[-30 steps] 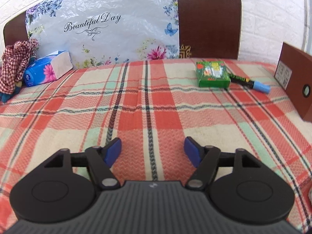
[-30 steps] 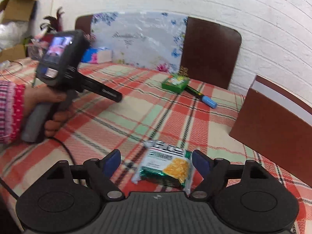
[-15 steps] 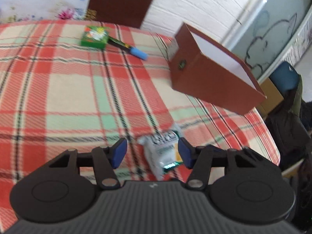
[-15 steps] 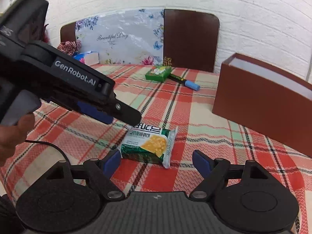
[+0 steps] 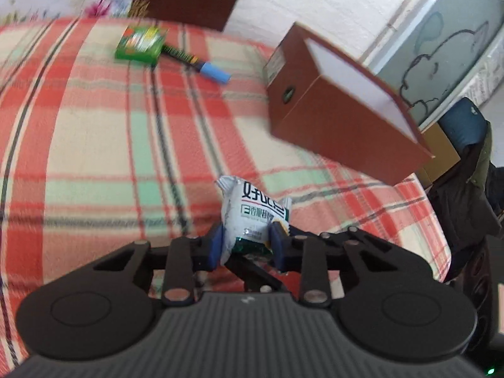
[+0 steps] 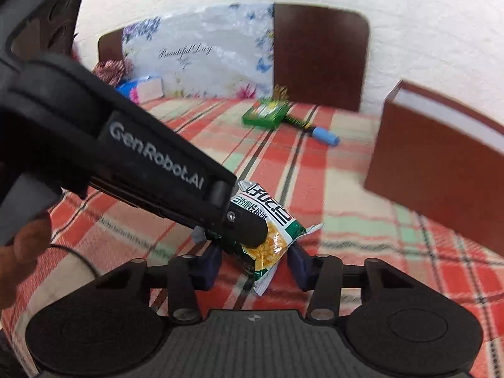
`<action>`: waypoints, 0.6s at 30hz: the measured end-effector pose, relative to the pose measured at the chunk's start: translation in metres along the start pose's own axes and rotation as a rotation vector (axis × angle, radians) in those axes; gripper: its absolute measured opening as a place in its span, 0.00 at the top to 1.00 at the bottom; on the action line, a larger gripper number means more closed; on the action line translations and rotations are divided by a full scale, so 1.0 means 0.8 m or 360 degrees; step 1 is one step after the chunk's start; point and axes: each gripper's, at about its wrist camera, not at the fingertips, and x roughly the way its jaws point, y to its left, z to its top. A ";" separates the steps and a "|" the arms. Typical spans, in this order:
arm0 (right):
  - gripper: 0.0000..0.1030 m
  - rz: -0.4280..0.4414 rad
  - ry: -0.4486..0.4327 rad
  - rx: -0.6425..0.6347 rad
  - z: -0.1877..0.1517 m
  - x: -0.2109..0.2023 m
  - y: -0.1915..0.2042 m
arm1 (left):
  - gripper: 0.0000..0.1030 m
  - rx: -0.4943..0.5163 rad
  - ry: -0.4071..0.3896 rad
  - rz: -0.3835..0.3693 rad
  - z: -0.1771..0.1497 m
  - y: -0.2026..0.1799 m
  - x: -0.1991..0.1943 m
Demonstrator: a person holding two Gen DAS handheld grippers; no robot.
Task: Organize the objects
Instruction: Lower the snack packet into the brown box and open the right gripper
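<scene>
Packet (image 5: pixel 255 217) long axis points toward box (image 5: pixel 340 116).

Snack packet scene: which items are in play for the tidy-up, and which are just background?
In play:
- snack packet, between the closing fingers of the left gripper and right gripper
- brown open box
- green carton
- blue-capped marker

Background:
- tissue pack
- floral plastic bag
- plaid tablecloth
</scene>
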 end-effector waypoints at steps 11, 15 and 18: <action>0.57 -0.0342 -0.0403 0.0093 0.077 -0.036 -0.102 | 0.71 0.0370 -0.0229 -0.0171 0.116 -0.127 0.013; 0.56 -0.0454 -0.0418 0.0123 0.093 -0.023 -0.152 | 0.71 0.0434 -0.0243 -0.0185 0.149 -0.161 0.056; 0.35 -0.0559 -0.0363 0.0125 0.099 0.006 -0.183 | 0.59 0.0486 -0.0271 -0.0053 0.168 -0.175 0.094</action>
